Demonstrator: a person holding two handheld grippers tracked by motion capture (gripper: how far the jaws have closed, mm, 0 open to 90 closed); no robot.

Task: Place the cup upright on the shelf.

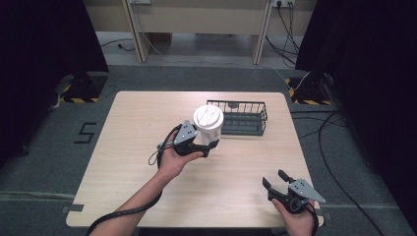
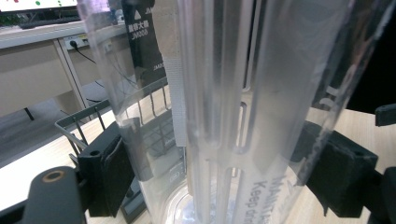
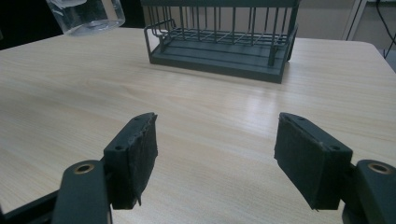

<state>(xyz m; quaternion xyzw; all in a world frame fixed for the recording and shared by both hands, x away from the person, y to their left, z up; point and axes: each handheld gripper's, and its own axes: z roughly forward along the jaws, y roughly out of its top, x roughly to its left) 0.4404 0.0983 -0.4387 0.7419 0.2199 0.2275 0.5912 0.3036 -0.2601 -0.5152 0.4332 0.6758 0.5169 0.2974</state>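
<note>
There is one clear bottle [image 1: 207, 125] with a white lid [image 1: 208, 117], one dark wire basket [image 1: 241, 118], one wooden table [image 1: 147, 147], and two grippers, one in each of the person's hands. The left gripper [image 1: 199, 145] is closed on the bottle: in the left gripper view its two black pads [image 2: 112, 175] press against the opposite sides of the transparent wall [image 2: 224, 116], set only as wide as the bottle's body. The bottle stands roughly upright in that grip, near the middle of the table and just to the left of the basket in the high view; whether its base touches the tabletop cannot be told there. In the right gripper view the base [image 3: 86, 16] appears at the upper left, seemingly a little above the wood. The basket [image 3: 219, 37] sits on the far half of the table, towards the right, and its bars [image 2: 93, 123] show through and beside the bottle in the left gripper view. The right gripper [image 1: 279, 181] is over the near right corner of the table, well apart from the bottle and the basket. Its jaws stand wide apart, holding nothing and touching nothing, with bare wood between the two pads [image 3: 135, 154].
</note>
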